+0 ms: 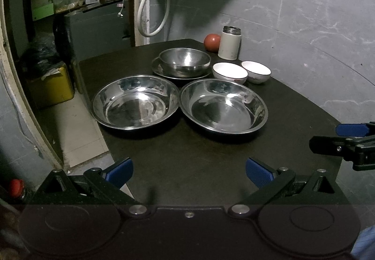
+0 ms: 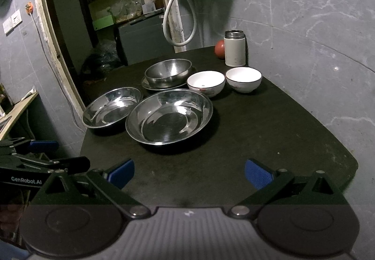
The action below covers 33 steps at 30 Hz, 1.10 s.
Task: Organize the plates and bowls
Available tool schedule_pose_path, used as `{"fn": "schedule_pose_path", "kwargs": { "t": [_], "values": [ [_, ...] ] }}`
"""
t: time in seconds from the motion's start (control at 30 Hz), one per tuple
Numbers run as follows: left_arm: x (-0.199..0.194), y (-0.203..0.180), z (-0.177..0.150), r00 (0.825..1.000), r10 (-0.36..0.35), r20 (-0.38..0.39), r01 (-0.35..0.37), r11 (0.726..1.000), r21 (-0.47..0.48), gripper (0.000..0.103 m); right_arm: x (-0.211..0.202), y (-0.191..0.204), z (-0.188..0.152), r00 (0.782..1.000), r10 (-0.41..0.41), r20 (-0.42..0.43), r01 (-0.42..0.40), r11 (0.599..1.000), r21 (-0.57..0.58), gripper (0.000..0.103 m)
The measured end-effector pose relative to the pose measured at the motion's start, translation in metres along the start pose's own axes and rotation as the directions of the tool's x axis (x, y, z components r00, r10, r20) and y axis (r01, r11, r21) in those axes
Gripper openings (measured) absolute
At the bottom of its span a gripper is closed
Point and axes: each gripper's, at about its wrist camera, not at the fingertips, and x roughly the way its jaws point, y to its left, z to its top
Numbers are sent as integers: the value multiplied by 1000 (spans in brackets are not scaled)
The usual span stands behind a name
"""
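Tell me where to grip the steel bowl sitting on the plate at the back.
Pinch the steel bowl at its near rim, coming from above with one finger inside. The wall is thin and flares outward, and the bowl sits upright on the plate. The right gripper, open, seems better placed.

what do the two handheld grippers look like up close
Both the left gripper and right gripper are black, angular linkage frames with silver pivot screws and blue textured finger pads. The left gripper's side carries white "GenRobot.AI" lettering. The right gripper's body has a grey ribbed panel. No cables are visible.
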Motion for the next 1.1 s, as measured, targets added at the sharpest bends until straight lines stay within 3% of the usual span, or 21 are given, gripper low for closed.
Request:
{"fn": "schedule_pose_path", "kwargs": {
  "t": [1.1],
  "values": [
    [7,2,-2,1000,3,-14,-3,1000,1,102,0,-3,-2,1000,2,0,-2,1000,7,103]
  ]
}}
